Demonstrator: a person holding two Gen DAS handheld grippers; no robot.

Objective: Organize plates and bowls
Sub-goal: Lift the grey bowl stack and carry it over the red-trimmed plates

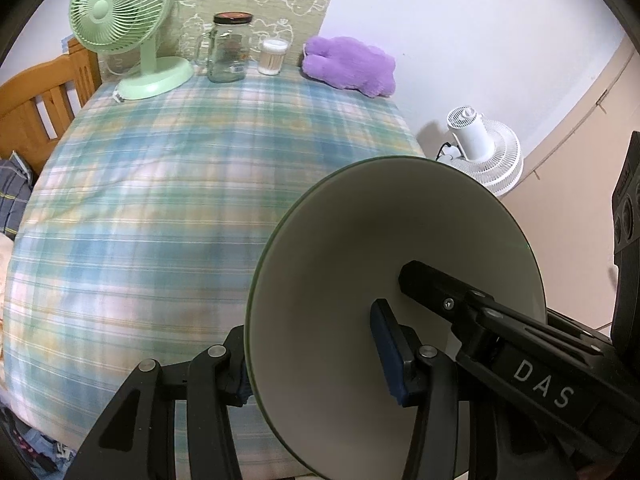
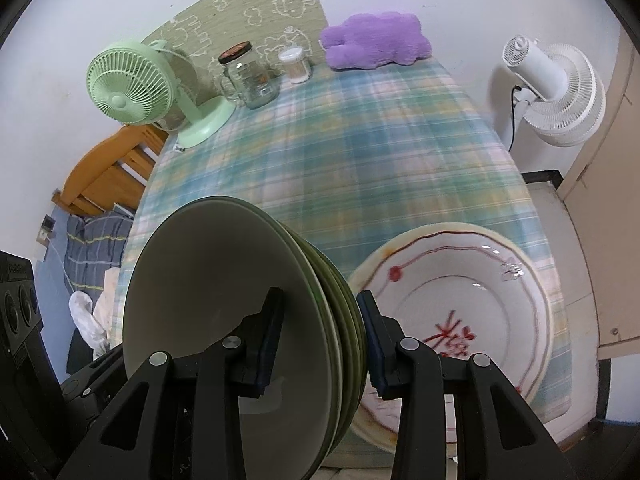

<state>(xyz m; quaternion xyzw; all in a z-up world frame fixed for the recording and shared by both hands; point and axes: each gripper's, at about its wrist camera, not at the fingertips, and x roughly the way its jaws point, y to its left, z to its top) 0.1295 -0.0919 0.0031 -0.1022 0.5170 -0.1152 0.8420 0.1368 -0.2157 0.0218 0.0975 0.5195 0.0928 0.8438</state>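
My left gripper is shut on the rim of a stack of green plates, held on edge above the near side of the plaid-covered table. My right gripper is shut on the same stack of green plates from the other side; several plate rims show between its fingers. The right gripper's black finger shows against the plate face in the left wrist view. A white bowl with red markings sits on the table at the near right, just beside the right finger.
At the table's far edge stand a green desk fan, a lidded glass jar, a small cotton-swab container and a purple plush toy. A white floor fan stands right of the table. A wooden bed frame is left.
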